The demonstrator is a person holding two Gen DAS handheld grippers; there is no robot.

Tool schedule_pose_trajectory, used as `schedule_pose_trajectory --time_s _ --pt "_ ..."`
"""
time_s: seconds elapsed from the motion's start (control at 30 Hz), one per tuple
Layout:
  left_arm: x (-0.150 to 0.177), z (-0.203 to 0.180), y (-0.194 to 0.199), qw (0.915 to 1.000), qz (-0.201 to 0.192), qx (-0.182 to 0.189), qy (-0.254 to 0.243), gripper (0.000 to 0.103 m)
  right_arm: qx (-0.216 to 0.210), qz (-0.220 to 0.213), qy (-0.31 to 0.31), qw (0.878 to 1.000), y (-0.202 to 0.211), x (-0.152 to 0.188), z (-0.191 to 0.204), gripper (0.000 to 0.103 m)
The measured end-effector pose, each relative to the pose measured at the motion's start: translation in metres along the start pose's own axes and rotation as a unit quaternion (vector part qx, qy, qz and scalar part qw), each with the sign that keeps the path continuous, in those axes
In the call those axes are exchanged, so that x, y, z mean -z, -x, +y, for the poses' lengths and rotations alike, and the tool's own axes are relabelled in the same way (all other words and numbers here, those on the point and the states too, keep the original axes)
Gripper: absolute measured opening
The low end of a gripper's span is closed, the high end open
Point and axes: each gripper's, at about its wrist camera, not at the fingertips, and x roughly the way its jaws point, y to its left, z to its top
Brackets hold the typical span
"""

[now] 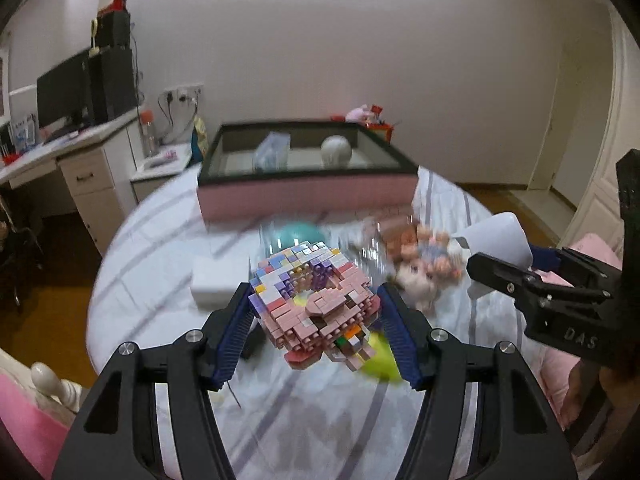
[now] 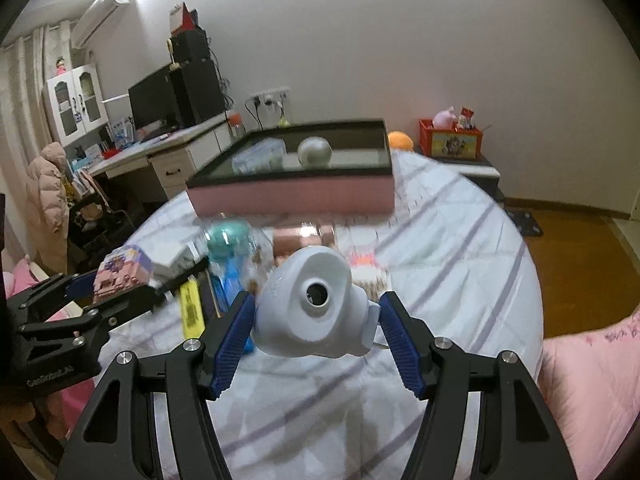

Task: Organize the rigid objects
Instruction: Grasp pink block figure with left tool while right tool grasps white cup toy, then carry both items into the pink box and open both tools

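The left gripper (image 1: 316, 316) has its blue pads closed on the two sides of a pink and purple brick-built model (image 1: 314, 304), held clear above the striped bedcover (image 1: 304, 420). The right gripper (image 2: 316, 320) clamps a pale grey rounded device (image 2: 316, 304) the same way, its dark round opening facing the camera; what the device is cannot be made out. Each gripper's jaws stand about half open around its load.

Beyond the left gripper's fingertips the loose items on the bed are smeared by blur: a teal round thing (image 1: 298, 234), a heap of small dolls (image 1: 424, 260), a white block (image 1: 218, 280) just left of the model, and something yellow-green (image 1: 382, 356) mostly hidden under it.

Farther ahead sits a pink tray with a dark rim (image 1: 308, 196). Inside it lie a clear plastic packet (image 1: 272, 150) and a silvery ball (image 1: 336, 152).

Both grippers point forward and downward, side by side, the right gripper's black frame cut off at the left view's right edge.
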Motion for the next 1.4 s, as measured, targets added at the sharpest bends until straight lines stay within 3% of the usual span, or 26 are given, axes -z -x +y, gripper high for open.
schedule_pose_trajectory --time_s 0.37,0.83,1.13,1.23,1.33,1.4 --pt "-0.057 0.004 0.001 0.9983 -0.051 -0.026 -0.012 0.064 -0.002 -0.054 0.038 0.998 0.007 -0.056 0.024 0.066" --pt "-0.13 0.024 -0.052 0.9974 -0.05 -0.031 -0.04 0.064 0.0 -0.057 0.067 0.996 -0.032 -0.117 0.018 0.066" --pt "-0.187 0.044 -0.145 0.9987 0.014 -0.013 -0.047 0.064 0.007 -0.015 0.079 0.997 -0.106 -0.169 0.005 0.066" --pt "-0.197 0.045 -0.176 0.997 0.036 -0.033 -0.061 0.064 0.016 0.007 0.081 0.997 -0.14 -0.184 0.001 0.066" --pt "-0.205 0.048 -0.209 0.9955 0.068 -0.018 -0.063 0.064 0.02 0.035 0.079 0.996 -0.171 -0.194 -0.005 0.066" --pt "-0.208 0.049 -0.229 0.9925 0.086 -0.04 -0.078 0.064 0.02 0.052 0.079 0.995 -0.188 -0.198 -0.008 0.066"
